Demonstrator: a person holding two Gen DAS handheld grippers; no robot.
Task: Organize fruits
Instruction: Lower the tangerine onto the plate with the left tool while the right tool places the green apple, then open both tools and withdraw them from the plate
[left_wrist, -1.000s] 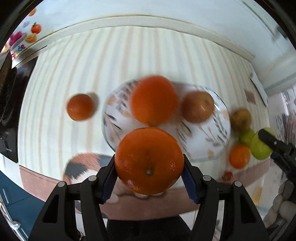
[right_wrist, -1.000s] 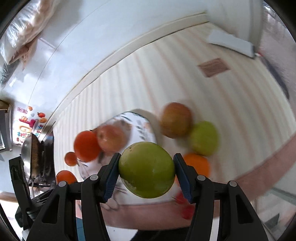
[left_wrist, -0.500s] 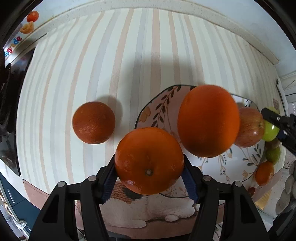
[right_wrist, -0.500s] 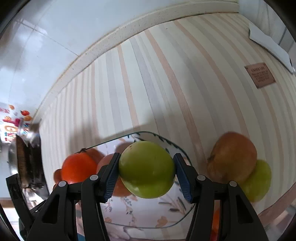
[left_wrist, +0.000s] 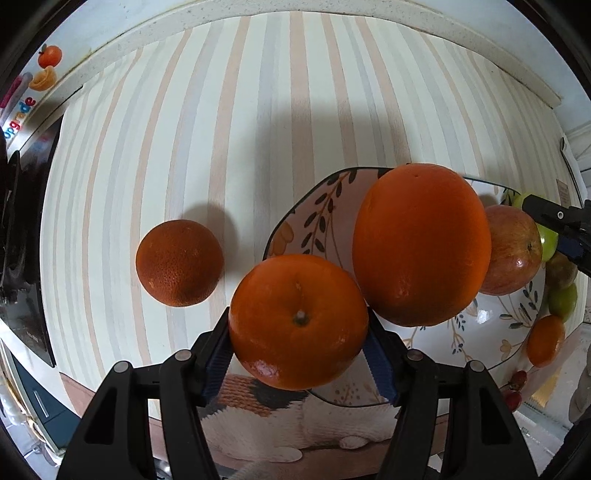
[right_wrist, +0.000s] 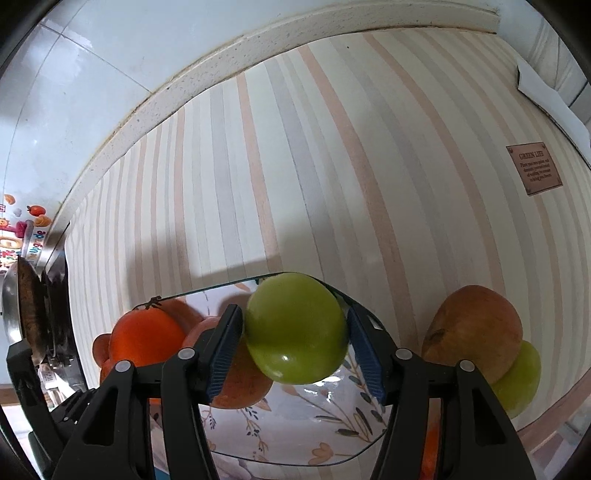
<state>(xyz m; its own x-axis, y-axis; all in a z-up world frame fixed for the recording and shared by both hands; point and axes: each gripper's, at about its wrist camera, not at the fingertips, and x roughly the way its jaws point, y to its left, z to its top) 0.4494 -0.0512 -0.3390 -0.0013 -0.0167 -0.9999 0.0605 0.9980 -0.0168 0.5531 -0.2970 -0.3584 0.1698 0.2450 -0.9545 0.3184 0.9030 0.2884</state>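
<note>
Oranges come to four in my left wrist view. One orange (left_wrist: 298, 321) is pinched between the blue pads of the left gripper (left_wrist: 297, 320), stem end towards the camera, over the near left rim of the patterned plate (left_wrist: 480, 332). A large orange (left_wrist: 421, 243) lies on that plate. A darker orange (left_wrist: 180, 263) sits alone on the striped cloth (left_wrist: 258, 129) to the plate's left, and a small orange (left_wrist: 546, 341) lies off the plate's right edge. I count one red apple (left_wrist: 511, 251) on the plate, touching the large orange. Beyond the right edge I see one brownish apple (right_wrist: 472, 332) with one green apple (right_wrist: 517, 380) pressed against it. A second green apple (right_wrist: 295, 328) sits between the fingers of the right gripper (right_wrist: 295, 326), above the far part of the plate. Those jaws have just been opening, and a thin gap shows at the right-hand pad, so I read them as parted rather than gripping. Whether that apple already rests on the plate I cannot tell. I also see two or three small red fruits (left_wrist: 515, 382) near the cloth's edge, too small to name.
</note>
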